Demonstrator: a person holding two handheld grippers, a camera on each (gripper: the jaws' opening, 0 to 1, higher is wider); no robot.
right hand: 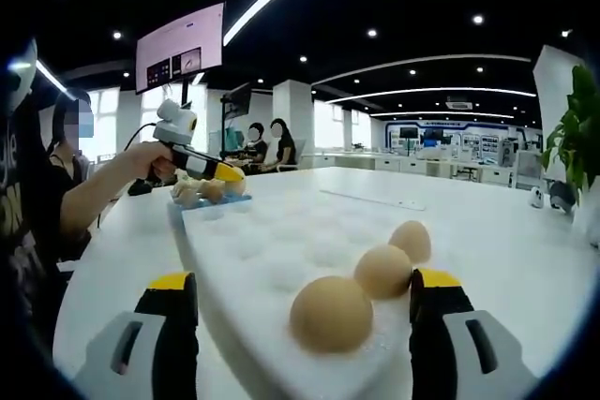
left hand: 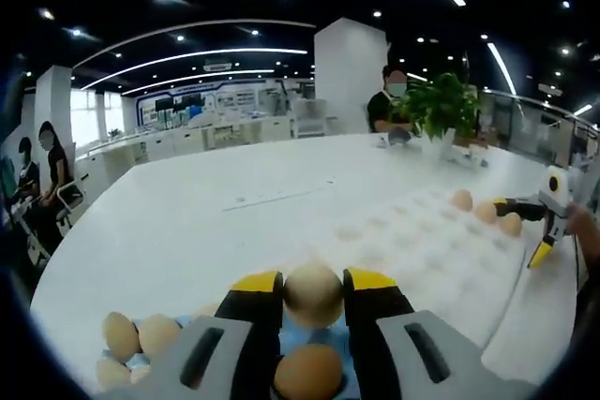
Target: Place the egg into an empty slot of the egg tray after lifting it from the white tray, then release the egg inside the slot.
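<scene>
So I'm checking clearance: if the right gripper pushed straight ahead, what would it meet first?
Probably the nearest egg on the egg tray, sitting between the right gripper's open jaws; depth is unclear.

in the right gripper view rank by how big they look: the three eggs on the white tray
1. Nearest egg, largest.
2. Middle egg.
3. Farthest egg, smallest.
This order follows nearness to the camera on the white tray, so true sizes may be alike.
</scene>
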